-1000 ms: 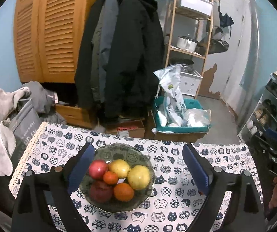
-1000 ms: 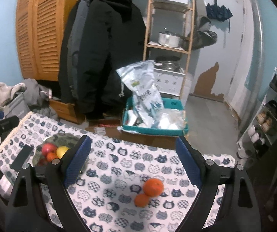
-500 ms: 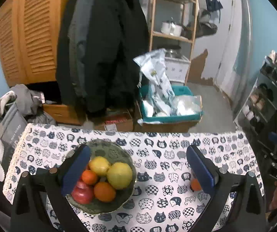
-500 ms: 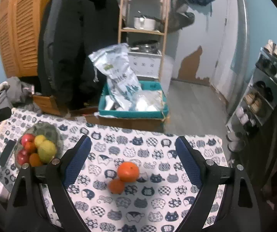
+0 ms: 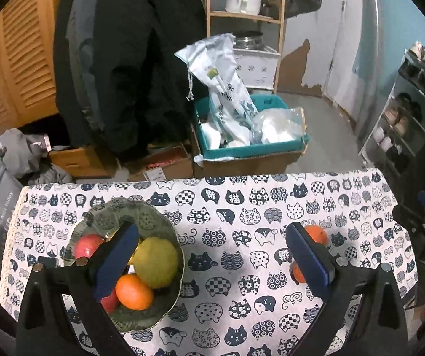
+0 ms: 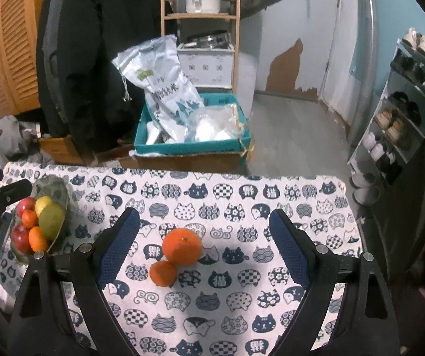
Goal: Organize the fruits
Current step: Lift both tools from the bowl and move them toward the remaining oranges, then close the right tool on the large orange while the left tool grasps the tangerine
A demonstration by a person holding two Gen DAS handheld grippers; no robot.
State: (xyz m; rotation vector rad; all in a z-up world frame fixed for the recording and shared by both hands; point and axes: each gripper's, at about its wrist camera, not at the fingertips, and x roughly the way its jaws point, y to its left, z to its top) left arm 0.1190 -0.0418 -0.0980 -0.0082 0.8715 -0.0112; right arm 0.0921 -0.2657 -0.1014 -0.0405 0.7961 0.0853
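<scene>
The table [image 6: 242, 311] wears a cloth printed with cats; near its left edge stands a green glass bowl [image 5: 141, 216] holding a red apple [image 5: 86, 244], a yellow-green pear [image 5: 156, 261], a mandarin [image 5: 134, 295] and, in the right wrist view, a lemon [image 6: 43, 203] and a second apple [image 6: 20, 237]; towards the table's middle lie a large orange [image 6: 182, 246] and a small mandarin [image 6: 163, 273], touching each other, on the bare cloth; the right gripper [image 6: 203, 247] hangs over this pair with its jaws spread wide, both fruits between the blue pads but apart from them; the left gripper [image 5: 212, 264] stands wide open and empty over the cloth, just right of the bowl, its left pad in front of the bowl's fruit; beyond the table's far edge sits a teal crate [image 6: 188, 145] with a rice bag [image 6: 165, 89].
</scene>
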